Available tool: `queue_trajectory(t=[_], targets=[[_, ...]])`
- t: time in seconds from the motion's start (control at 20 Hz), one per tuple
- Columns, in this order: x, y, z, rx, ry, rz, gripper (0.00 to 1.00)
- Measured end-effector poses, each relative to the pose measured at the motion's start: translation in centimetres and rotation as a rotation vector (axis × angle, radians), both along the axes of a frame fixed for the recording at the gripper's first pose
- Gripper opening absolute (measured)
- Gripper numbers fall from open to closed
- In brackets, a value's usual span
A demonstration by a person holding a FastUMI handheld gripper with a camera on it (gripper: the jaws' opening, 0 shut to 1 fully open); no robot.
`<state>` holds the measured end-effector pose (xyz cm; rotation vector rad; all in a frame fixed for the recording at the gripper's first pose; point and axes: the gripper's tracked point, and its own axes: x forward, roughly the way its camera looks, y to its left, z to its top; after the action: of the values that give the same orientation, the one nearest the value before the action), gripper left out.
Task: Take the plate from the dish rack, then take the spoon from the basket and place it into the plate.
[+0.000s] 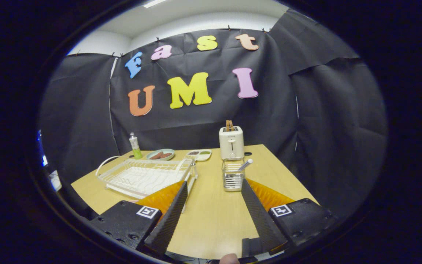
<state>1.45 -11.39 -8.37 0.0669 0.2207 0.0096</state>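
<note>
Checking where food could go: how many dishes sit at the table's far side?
2: a round dish behind the dish rack, a white divided dish left of the toaster. The tool is open.

bare desk (211,216) runs open up to the basket (233,176). the dish rack (143,176) stands left of the basket, a toaster (231,142) close behind it. right of the basket the desk is free.

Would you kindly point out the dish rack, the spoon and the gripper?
dish rack (141,178), gripper view, on its wire floor.
spoon (245,164), gripper view, on its handle above the basket.
gripper (213,189), gripper view, midway between its open fingertips.
</note>
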Motion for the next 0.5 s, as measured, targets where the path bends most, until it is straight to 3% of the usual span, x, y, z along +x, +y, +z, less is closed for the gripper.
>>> queue_trajectory(t=[0.5], targets=[[12.6,-6.3,-3.4,0.002,-0.022,-0.01,0.94]])
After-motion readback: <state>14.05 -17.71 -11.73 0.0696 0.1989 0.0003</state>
